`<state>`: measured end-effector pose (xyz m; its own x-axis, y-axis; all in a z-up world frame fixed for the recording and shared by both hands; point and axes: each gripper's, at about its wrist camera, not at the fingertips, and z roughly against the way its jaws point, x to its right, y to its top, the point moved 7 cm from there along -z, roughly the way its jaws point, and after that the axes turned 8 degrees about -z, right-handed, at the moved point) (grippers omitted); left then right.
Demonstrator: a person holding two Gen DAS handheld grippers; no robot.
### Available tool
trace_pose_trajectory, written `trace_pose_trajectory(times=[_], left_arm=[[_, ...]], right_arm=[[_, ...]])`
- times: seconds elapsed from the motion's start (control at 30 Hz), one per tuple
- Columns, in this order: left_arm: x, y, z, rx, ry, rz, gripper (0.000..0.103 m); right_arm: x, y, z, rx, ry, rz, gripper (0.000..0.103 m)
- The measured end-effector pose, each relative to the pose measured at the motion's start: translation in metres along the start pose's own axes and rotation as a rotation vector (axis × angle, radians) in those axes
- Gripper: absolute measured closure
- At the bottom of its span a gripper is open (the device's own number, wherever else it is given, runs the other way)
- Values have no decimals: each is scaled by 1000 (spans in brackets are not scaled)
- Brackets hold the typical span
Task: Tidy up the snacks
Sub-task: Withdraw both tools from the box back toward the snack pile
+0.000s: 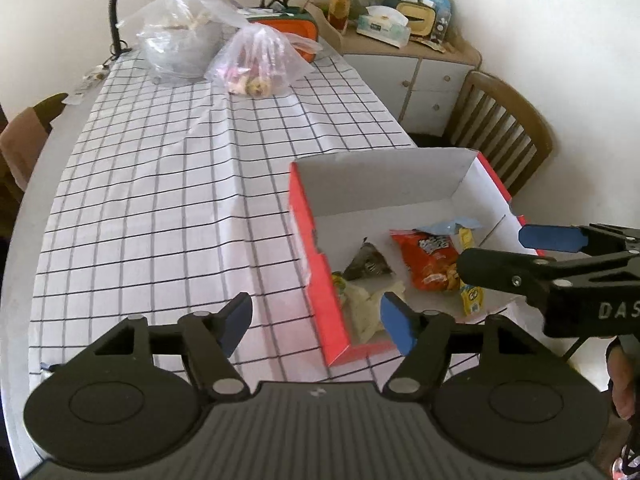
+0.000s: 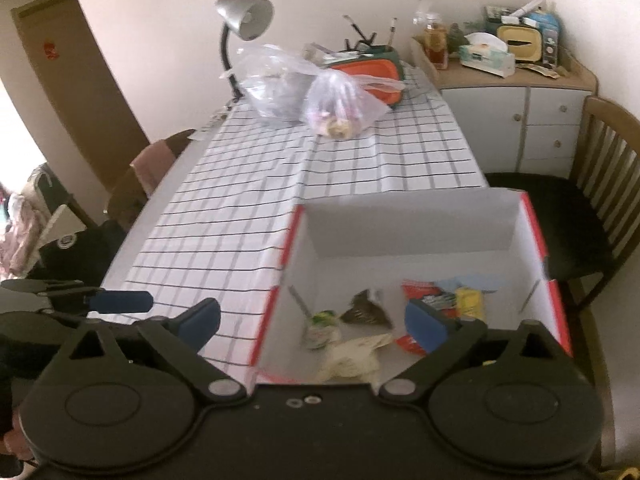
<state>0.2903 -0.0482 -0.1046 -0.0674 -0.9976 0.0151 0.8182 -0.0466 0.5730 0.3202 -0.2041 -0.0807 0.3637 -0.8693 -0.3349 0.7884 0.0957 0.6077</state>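
Lower frame, both views: left tool [image 1: 316, 326] and right tool [image 2: 312, 322] spread wide, empty, nothing pinched. Just beyond, snacks [image 1: 434, 260] gathered loose inside red box [image 1: 320, 280] on desk [image 1: 168, 208], kept together. Upper frame: bagged treats [image 1: 260, 64] apart, likely awaiting sorting.

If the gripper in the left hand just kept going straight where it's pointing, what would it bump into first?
Probably the red box's near left wall, or the checked tablecloth right beside it. The open, empty left gripper straddles that wall; depth is hard to judge.
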Motion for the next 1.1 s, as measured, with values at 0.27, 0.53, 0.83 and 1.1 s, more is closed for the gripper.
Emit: trace_pose_trajectory(times=[0.27,0.53,0.83,1.1], left_arm=[[-39,-29,30,39,21,33,31],[-90,-61,57,50,62,79,29],[-157,-119,73,-11,138,155,29],[-194,-166,69,-73,184,224,29]], right_arm=[[-42,-21,6,10,40,9,0],[-78,-51,-3,-24,53,33,0],[-118,-92,-29,-112,61,57,0],[-144,-127,-56,-192,36,64,0]])
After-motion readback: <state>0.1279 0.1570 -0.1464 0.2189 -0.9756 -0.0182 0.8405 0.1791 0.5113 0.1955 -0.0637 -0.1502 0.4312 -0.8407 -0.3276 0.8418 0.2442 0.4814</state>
